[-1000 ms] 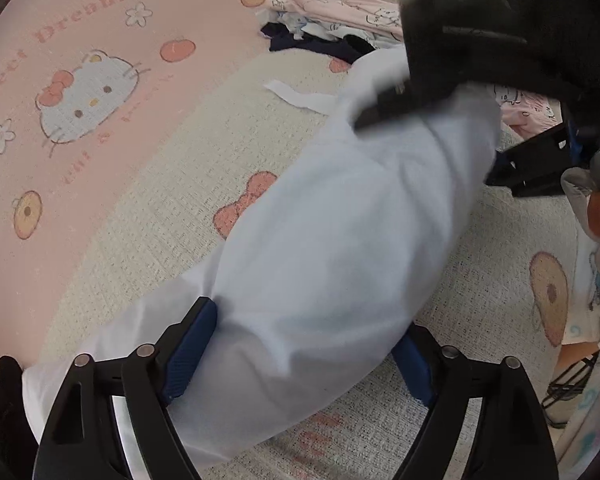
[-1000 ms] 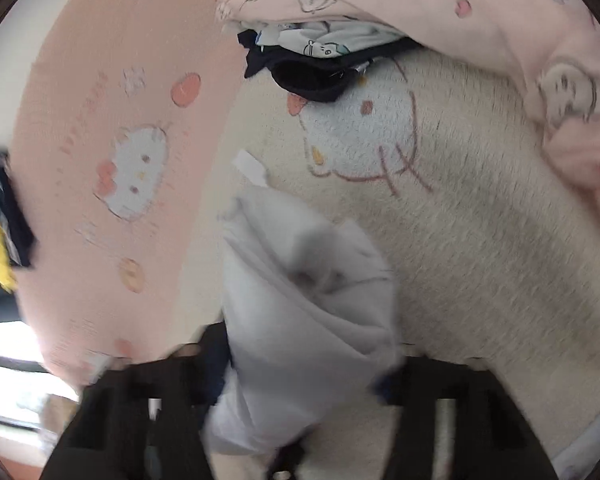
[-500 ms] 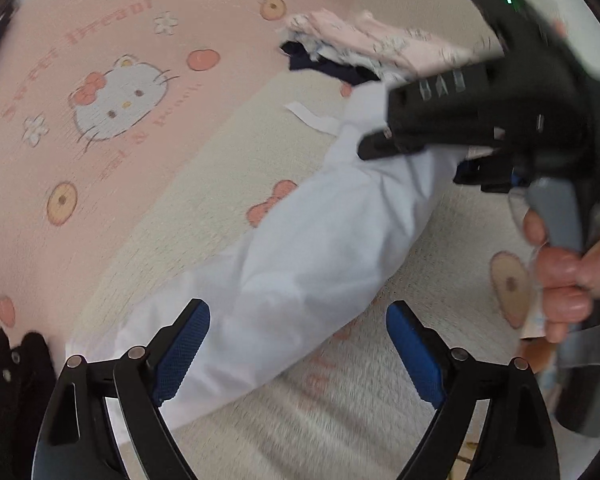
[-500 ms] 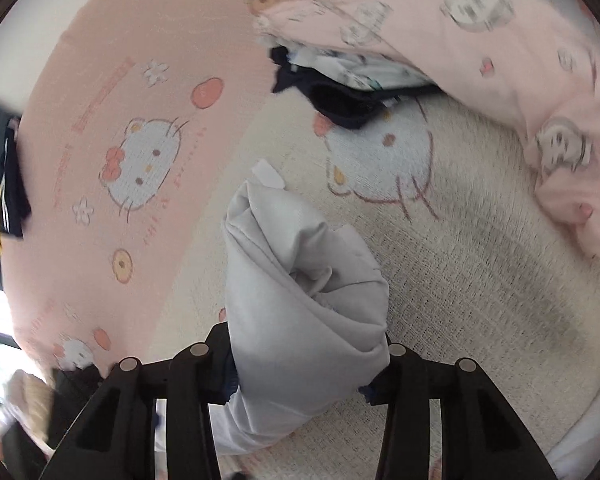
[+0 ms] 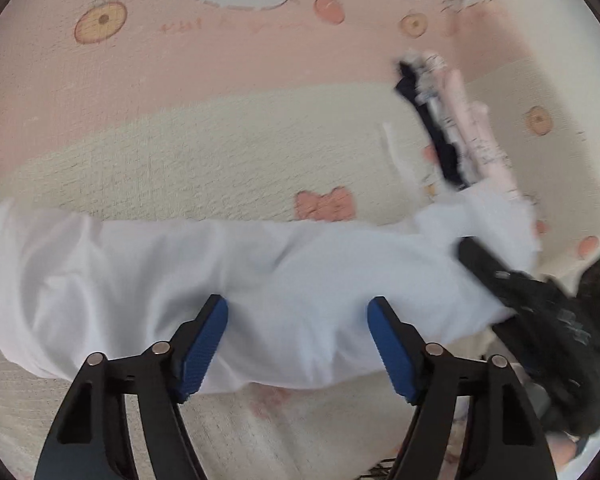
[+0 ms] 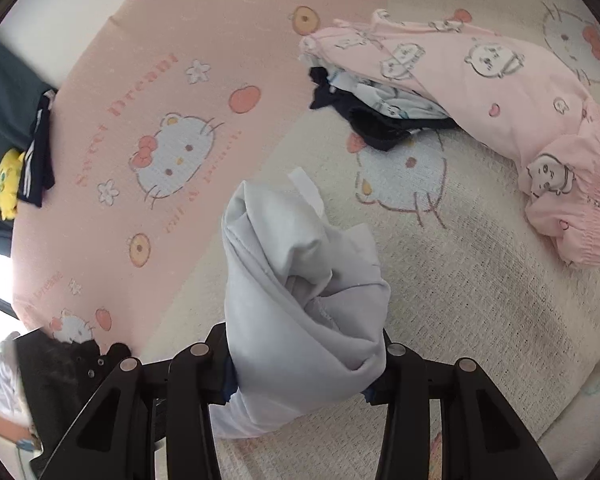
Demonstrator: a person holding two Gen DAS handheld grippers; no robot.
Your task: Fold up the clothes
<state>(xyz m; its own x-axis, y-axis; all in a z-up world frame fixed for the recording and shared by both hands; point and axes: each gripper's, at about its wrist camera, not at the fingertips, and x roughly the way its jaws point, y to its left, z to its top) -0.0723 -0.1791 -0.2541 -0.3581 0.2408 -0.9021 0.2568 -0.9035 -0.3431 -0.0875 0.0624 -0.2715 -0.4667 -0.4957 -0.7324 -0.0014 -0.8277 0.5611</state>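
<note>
The white garment [image 5: 260, 276] stretches across the cream middle of a pink cartoon-cat bedspread [image 5: 204, 60]. The right gripper [image 6: 304, 360] is clamped on its bunched end. The left gripper [image 5: 296, 340], jaws closing, straddles the cloth without pinching it. A pile of clothes [image 6: 440, 80] lies farther off.

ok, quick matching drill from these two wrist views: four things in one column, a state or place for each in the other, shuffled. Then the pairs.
Things:
1. white garment
2. left tongs
3. right tongs
4. pink pyjama piece

States or places:
A. on top of the stacked clothes at the far side of the blanket
B. clamped on a bunched end of cloth
C. stretched out in a long band across the blanket
D. pads either side of the cloth's middle, closing, not yet pressing

Pairs: 1-C, 2-D, 3-B, 4-A
</note>
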